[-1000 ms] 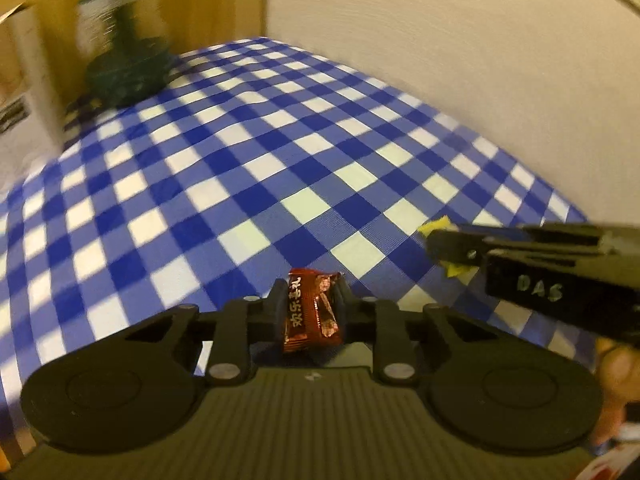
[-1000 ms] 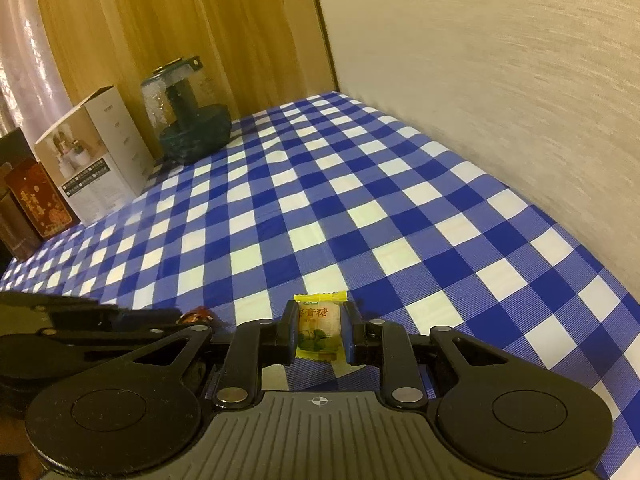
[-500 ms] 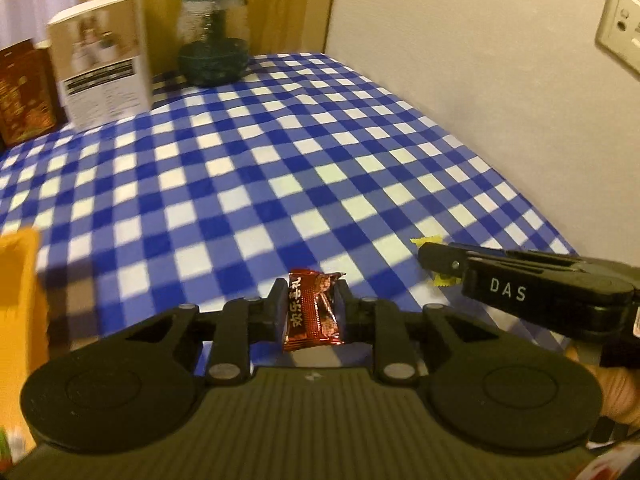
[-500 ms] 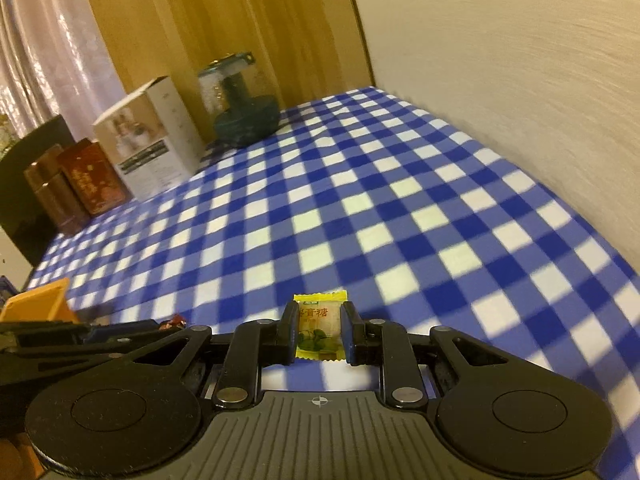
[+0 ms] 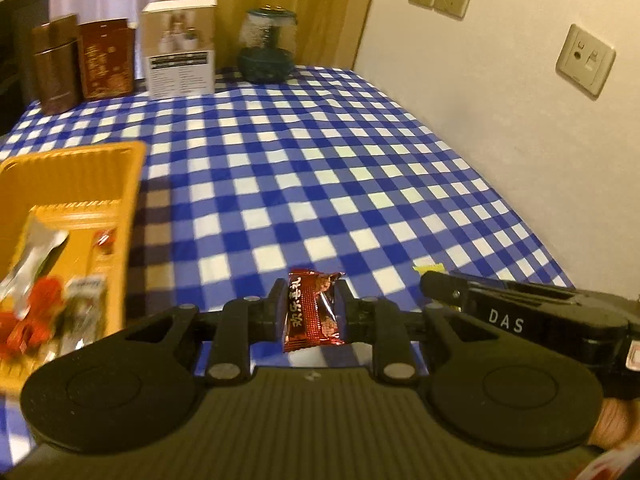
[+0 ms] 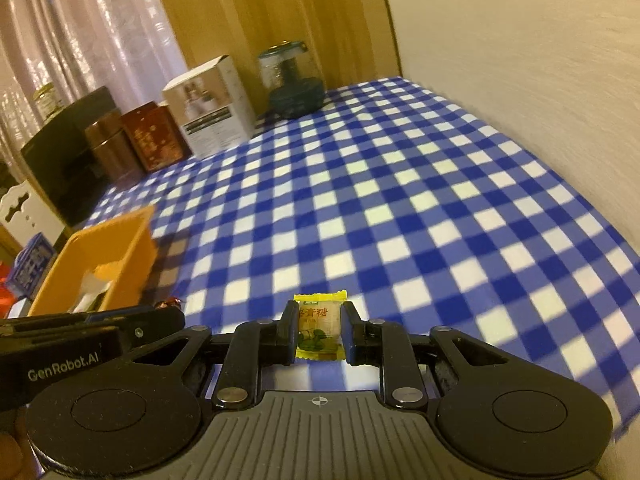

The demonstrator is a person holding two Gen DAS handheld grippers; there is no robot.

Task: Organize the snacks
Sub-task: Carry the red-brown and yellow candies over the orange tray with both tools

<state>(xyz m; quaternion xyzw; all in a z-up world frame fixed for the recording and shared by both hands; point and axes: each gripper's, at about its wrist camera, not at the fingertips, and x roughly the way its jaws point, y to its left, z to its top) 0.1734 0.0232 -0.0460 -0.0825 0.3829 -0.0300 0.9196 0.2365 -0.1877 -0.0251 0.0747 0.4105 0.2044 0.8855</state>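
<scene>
My left gripper is shut on a dark red candy packet, held above the checked cloth. To its left stands an orange tray with several snack packets in it, blurred. My right gripper is shut on a yellow candy packet with green leaves printed on it. In the right wrist view the orange tray lies far to the left, and the left gripper's side reaches in from the left edge. The right gripper's side shows at the right of the left wrist view.
A blue-and-white checked tablecloth covers the table, with a wall along its right edge. At the far end stand a white box, a green-based glass jar and brown tins. A black box sits beyond them.
Both grippers have swung left and risen with their candies held. The orange tray has come into both views, and more of the far end shows.
</scene>
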